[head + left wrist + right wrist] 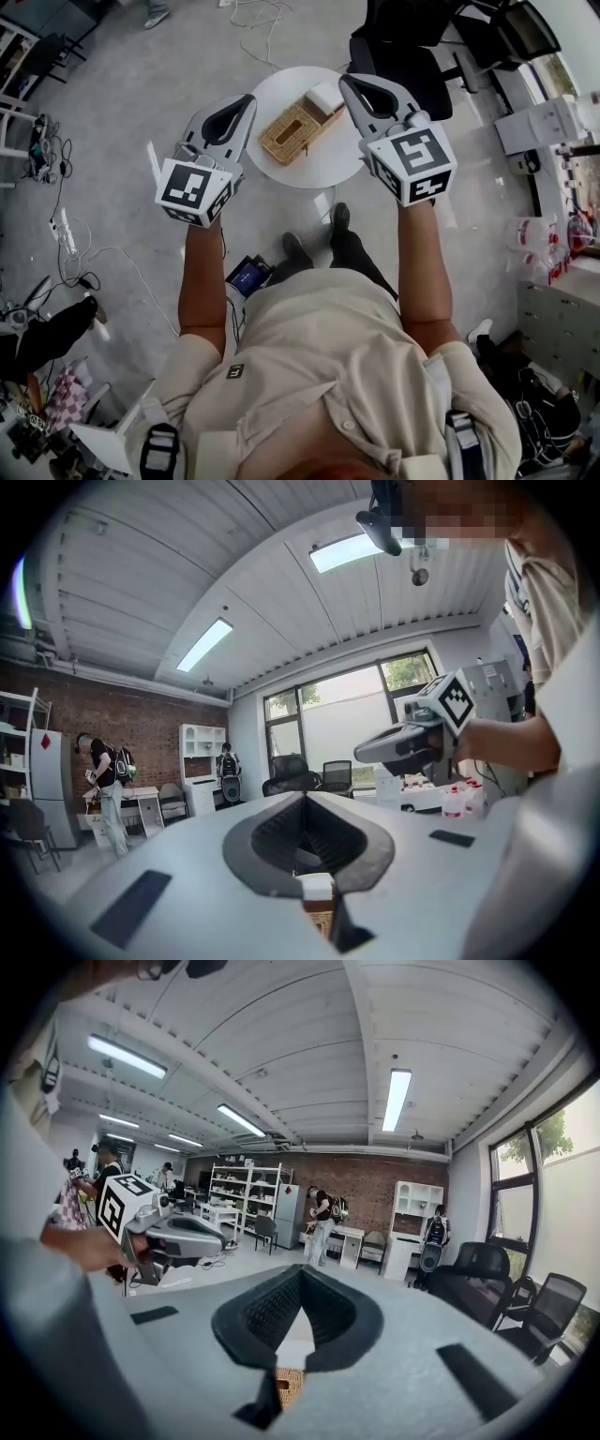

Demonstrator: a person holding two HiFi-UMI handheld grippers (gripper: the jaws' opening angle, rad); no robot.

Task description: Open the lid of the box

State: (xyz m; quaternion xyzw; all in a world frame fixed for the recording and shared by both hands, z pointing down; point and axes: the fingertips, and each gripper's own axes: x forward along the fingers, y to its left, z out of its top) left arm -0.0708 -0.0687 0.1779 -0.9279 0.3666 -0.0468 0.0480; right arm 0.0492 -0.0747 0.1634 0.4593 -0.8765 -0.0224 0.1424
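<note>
Left gripper [248, 99] closed, jaws tip to tip with nothing between them; its own view [305, 797] shows the pads meeting at a point. Right gripper [346, 81] closed too and empty, jaw tips together in its own view [300, 1270]. Both are held up over the table [323, 167], clear of everything on it, left one over the table's left edge, right one over its right edge, tips pointing far. Each shows in the other's view: the right gripper [364, 754] at the right of the left gripper view, the left gripper [221, 1240] at the left of the right gripper view. Box [291, 131] lies between the two grippers on the round white table, woven, long side running near-left to far-right, slotted top facing up and in place. White piece [325, 96] sits against the box's far right end; cannot tell if it is part of the box. A sliver of the box [289, 1387] shows below the right jaws. Beyond the table: black chair [405, 47] far right, cables [258, 28] on the grey floor [122, 84] far off, shoes [339, 217] just near the table.
</note>
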